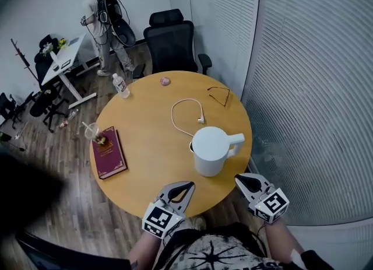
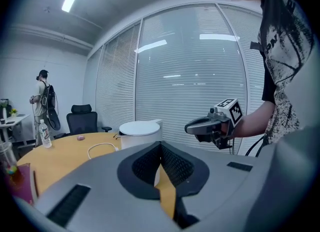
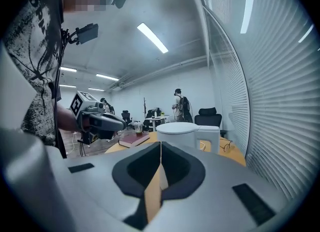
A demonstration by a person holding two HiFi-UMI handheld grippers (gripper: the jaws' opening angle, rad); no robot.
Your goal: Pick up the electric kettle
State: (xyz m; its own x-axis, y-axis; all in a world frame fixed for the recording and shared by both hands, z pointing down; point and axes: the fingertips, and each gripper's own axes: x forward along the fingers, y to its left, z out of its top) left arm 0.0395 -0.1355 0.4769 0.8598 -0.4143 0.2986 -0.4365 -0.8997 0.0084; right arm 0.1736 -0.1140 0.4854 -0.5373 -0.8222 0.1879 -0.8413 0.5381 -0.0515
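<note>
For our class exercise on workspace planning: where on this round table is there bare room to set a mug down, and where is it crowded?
Widest free patch: the table middle, between red book and white cable. Also bare along the near edge left of the kettle. Crowded: right side, with kettle, cable and glasses.

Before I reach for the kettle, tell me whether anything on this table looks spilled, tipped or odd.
Nothing stands out. The kettle stands upright, lid on; the water bottle is upright too, and the table shows no spill. The white cable lies in a loose loop behind the kettle.
</note>
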